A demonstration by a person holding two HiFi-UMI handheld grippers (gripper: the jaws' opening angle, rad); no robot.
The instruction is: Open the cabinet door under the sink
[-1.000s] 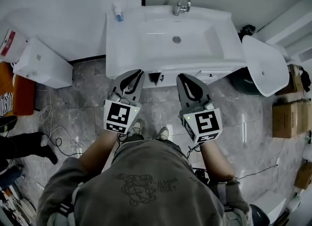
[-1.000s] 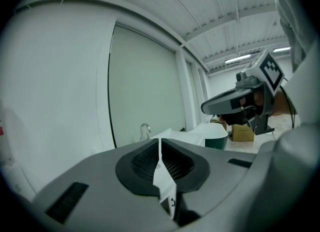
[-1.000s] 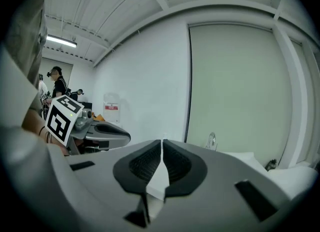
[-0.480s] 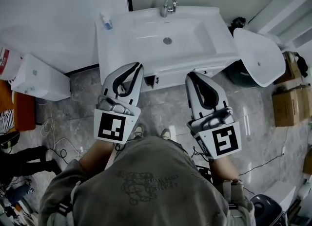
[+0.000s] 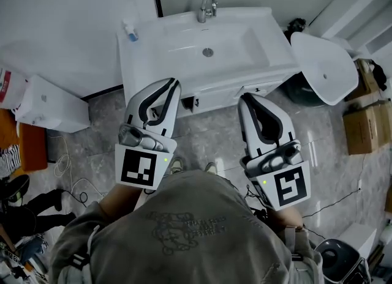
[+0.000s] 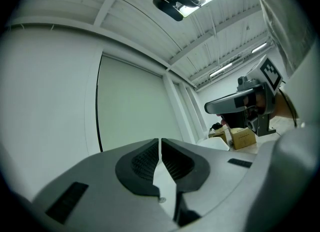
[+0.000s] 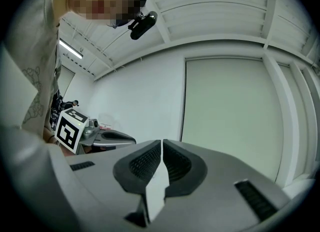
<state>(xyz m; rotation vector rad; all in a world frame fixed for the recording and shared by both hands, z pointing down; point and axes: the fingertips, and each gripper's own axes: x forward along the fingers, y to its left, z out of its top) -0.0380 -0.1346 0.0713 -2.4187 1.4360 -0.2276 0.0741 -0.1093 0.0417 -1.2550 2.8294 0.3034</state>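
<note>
In the head view, the white sink (image 5: 184,50) tops a white vanity, and its cabinet front (image 5: 223,97) shows only as a narrow strip below the rim, with a dark spot (image 5: 188,101) near its left end. My left gripper (image 5: 172,84) is shut and empty, its tips in front of the sink's left part. My right gripper (image 5: 247,98) is also shut and empty, before the right part. Neither touches the cabinet. The left gripper view shows shut jaws (image 6: 160,148) facing the wall; the right gripper view shows the same (image 7: 162,148).
A faucet (image 5: 207,7) and a small blue-capped bottle (image 5: 130,32) stand on the sink. A loose white basin (image 5: 323,68) leans at the right, with cardboard boxes (image 5: 362,133) beyond. A white box (image 5: 46,102) and floor cables (image 5: 73,185) lie at the left.
Both grippers have risen toward the head camera and look larger. Their tips have moved off the cabinet front up to the level of the sink's rim. Both stayed shut.
</note>
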